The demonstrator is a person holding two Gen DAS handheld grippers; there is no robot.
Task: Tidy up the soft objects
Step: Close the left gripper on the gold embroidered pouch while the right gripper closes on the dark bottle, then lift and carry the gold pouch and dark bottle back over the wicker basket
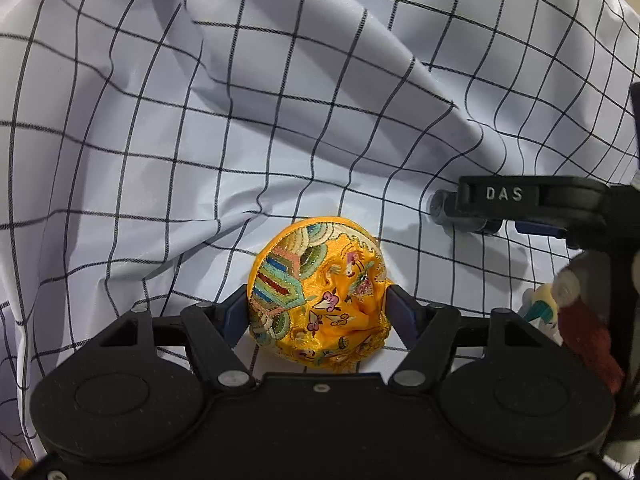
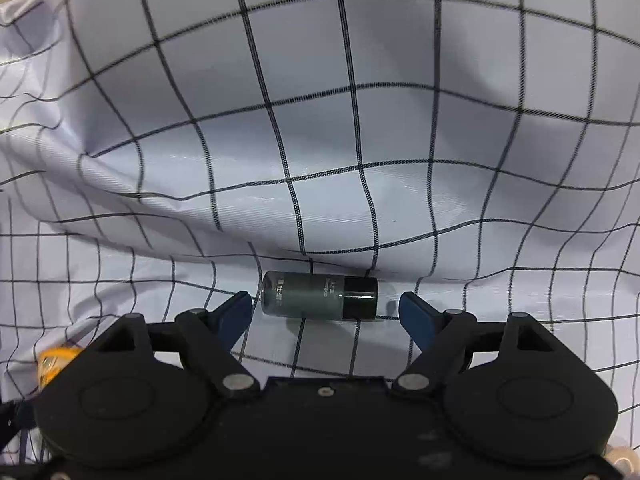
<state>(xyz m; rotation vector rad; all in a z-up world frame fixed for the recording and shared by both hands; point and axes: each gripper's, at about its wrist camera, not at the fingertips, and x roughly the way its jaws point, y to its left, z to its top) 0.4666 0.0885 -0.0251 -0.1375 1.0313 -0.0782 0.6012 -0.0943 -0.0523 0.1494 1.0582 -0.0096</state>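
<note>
A round yellow embroidered pouch sits between the blue pads of my left gripper, which is shut on it, over the white checked cloth. In the right wrist view a small dark green bottle with a black cap lies on its side on the cloth. My right gripper is open, its blue pads on either side of the bottle and just short of it. The right gripper's body also shows in the left wrist view, to the right of the pouch.
The checked cloth is rumpled into high folds behind both objects. A red and white soft item shows at the right edge of the left wrist view. A yellow object peeks out at the lower left of the right wrist view.
</note>
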